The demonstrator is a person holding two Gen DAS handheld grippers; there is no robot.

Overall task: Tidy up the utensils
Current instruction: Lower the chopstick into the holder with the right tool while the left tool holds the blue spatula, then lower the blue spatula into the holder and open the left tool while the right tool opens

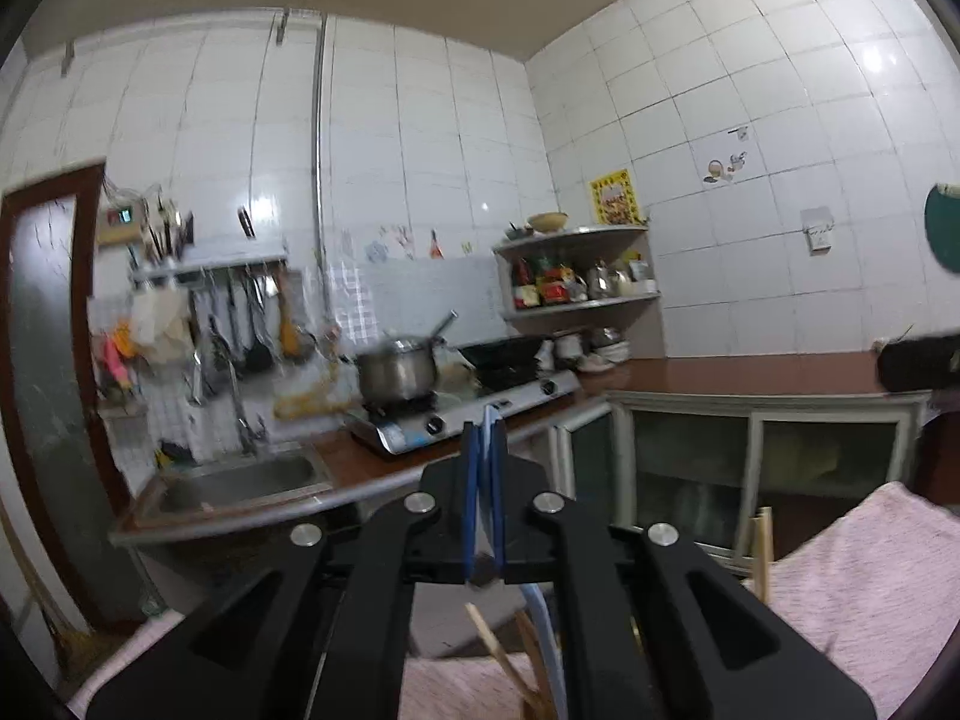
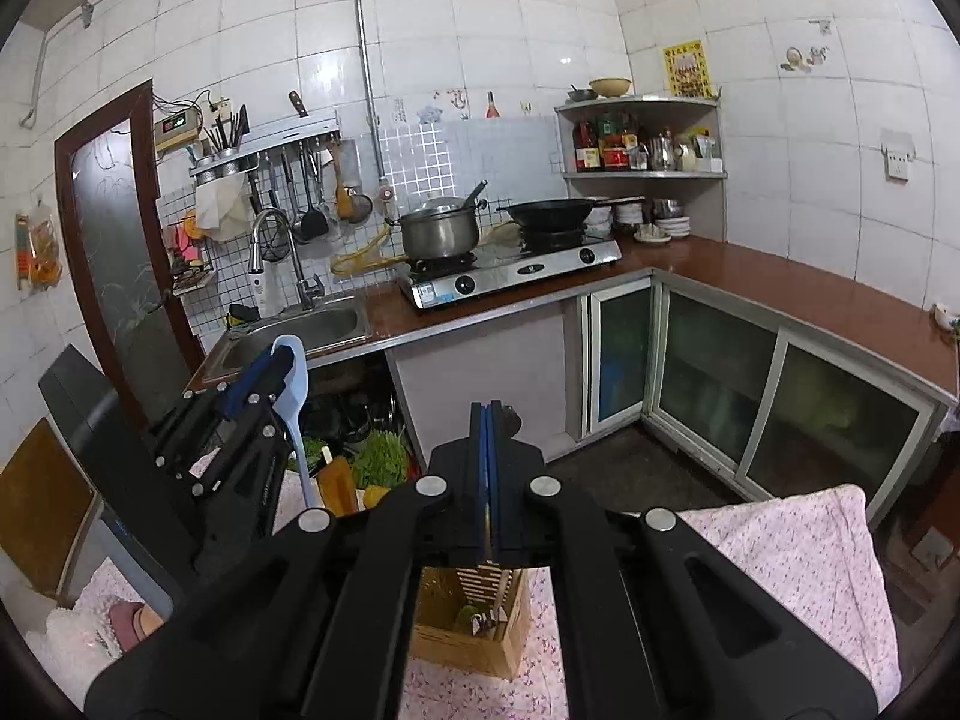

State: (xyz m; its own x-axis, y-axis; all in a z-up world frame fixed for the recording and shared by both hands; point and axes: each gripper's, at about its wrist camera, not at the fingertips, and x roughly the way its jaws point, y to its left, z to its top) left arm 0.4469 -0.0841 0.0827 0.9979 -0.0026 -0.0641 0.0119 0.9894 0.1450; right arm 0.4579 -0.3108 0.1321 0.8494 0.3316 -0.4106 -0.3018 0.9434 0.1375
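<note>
1. A tiled kitchen, with a pink floral cloth covering the table (image 2: 798, 546) in the foreground; on it stands a wooden utensil box (image 2: 474, 624).
2. The left tool (image 2: 273, 369) is clamped on a pale blue spoon (image 2: 295, 396), held up and to the left of the box, well apart from it. The spoon's long axis runs steeply, bowl up, handle down.
3. The right tool (image 2: 489, 414) hangs directly above the box, jaws pressed together; whether it pinches anything I cannot tell.
4. I judge that the spoon must travel rightward and down, handle first, into the box.
</note>
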